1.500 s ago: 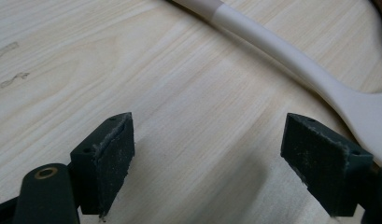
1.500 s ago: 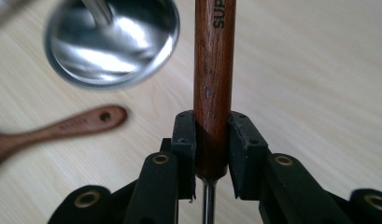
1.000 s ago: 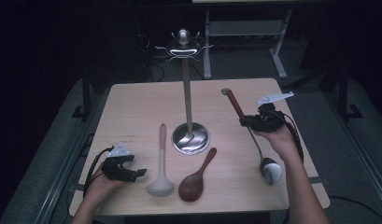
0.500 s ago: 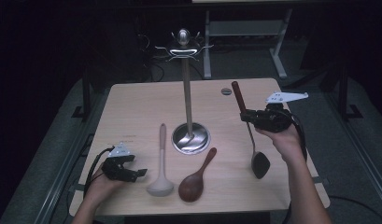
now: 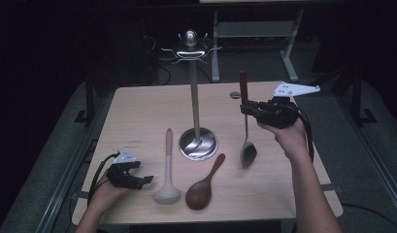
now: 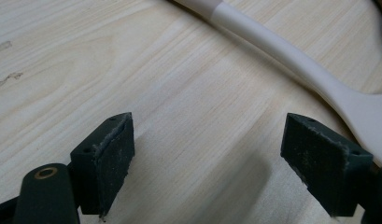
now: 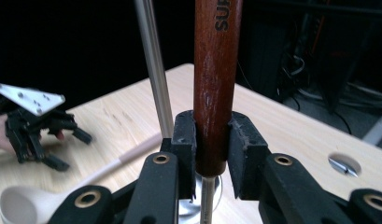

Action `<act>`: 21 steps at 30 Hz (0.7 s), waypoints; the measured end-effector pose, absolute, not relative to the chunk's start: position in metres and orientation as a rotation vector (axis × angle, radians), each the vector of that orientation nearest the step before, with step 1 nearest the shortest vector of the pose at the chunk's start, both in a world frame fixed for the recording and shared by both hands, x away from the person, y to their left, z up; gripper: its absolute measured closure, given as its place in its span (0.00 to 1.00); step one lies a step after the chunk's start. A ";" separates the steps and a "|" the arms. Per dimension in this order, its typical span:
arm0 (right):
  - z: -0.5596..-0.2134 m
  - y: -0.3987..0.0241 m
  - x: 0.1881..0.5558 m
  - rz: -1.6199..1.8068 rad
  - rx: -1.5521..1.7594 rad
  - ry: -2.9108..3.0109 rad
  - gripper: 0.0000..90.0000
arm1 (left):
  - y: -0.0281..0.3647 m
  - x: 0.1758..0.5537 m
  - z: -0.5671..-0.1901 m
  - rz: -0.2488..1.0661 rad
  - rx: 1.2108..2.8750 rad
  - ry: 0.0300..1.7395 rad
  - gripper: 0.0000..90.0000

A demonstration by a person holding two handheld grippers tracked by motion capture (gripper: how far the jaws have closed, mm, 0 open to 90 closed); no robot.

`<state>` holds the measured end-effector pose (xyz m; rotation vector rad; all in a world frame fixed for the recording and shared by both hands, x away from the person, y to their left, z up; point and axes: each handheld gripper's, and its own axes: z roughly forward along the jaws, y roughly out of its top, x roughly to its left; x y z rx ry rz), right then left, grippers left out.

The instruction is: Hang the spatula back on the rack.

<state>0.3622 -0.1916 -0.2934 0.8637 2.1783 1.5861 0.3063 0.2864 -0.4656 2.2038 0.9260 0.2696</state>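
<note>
My right gripper [image 5: 248,109] is shut on the brown wooden handle [image 7: 216,93] of a metal ladle [image 5: 247,151]. The ladle hangs almost upright above the right side of the table, bowl down. In the right gripper view both pads [image 7: 186,140] press on the handle just above its metal shaft. A steel utensil stand [image 5: 192,48] with hooks at the top rises from its round base [image 5: 198,143] at the table's middle, left of the ladle. My left gripper [image 5: 138,178] rests open on the table at the front left, with nothing between its pads [image 6: 116,149].
A cream ladle [image 5: 167,189] and a brown wooden spoon [image 5: 202,190] lie in front of the stand's base. The cream ladle's handle [image 6: 291,51] passes just beyond the left jaws. A small round hole [image 5: 235,95] sits in the table's far edge. Dark floor and desk frames surround the table.
The right hand has lifted the ladle off the table and swung it from slanted to nearly upright, its bowl moving left toward the stand. The left gripper has stayed put.
</note>
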 end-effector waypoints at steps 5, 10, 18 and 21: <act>-0.282 -0.180 0.369 1.600 0.833 2.171 0.82 | 0.289 0.306 -0.465 0.271 2.199 0.928 0.19; -0.269 -0.164 0.379 1.610 0.809 2.167 0.82 | 0.289 0.305 -0.464 0.272 2.184 0.935 0.19; -0.259 -0.157 0.396 1.654 0.800 2.145 0.82 | 0.289 0.305 -0.464 0.274 2.188 0.926 0.19; -0.258 -0.155 0.399 1.660 0.800 2.145 0.82 | 0.289 0.305 -0.464 0.269 2.193 0.926 0.19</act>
